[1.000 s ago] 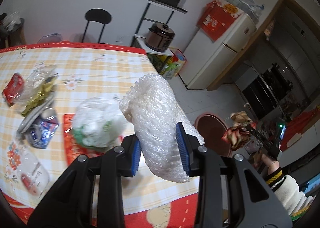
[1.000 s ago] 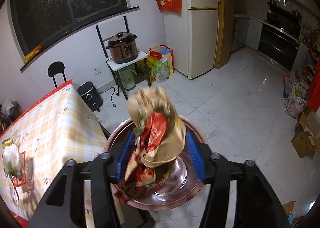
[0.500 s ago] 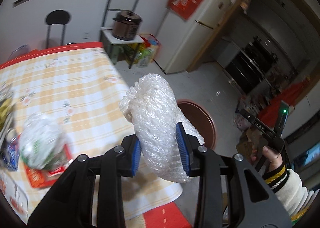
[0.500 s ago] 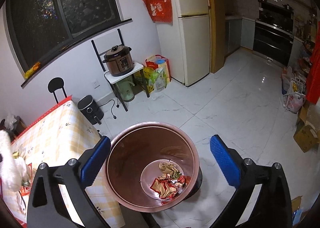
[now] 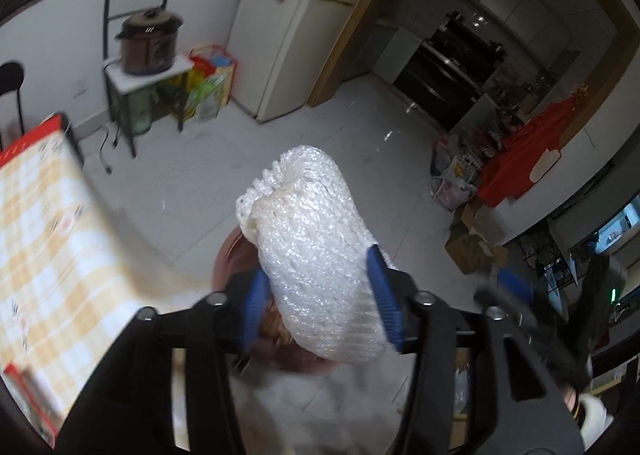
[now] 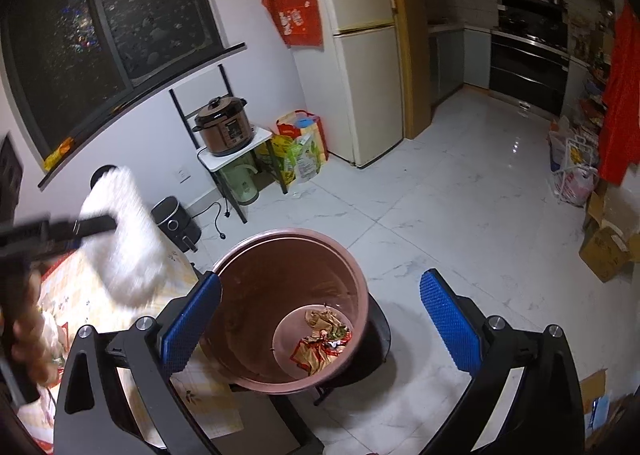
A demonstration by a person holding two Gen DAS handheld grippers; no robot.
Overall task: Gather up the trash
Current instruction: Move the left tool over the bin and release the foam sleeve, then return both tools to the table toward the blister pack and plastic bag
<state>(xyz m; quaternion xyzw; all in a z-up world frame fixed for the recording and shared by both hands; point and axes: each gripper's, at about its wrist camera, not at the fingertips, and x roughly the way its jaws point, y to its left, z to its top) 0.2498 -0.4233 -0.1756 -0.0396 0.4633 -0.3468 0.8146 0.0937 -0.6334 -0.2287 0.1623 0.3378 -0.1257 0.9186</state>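
A white wad of bubble wrap (image 5: 312, 255) stands between the blue pads of my left gripper (image 5: 320, 299). Its jaws are opening, and the wad still touches both pads. Under it shows the rim of the brown round bin (image 5: 226, 255). In the right wrist view the same wad (image 6: 120, 239) hangs blurred to the upper left of the bin (image 6: 292, 233), over the table's edge. My right gripper (image 6: 320, 279) stands wide open above the bin with nothing between its fingers. Crumpled red and tan wrappers (image 6: 320, 339) lie on the bin's bottom.
The table with the yellow checked cloth (image 5: 48, 255) is left of the bin. Behind stand a black air fryer (image 6: 172, 219), a pressure cooker on a small stand (image 6: 222, 131), bags (image 6: 300, 151) and a fridge (image 6: 360, 95). Cardboard boxes (image 6: 608, 251) lie at the right.
My left gripper swung with the bubble wrap from over the table to above the bin, and its jaws widened. My right gripper opened wide; its wrappers now lie in the bin.
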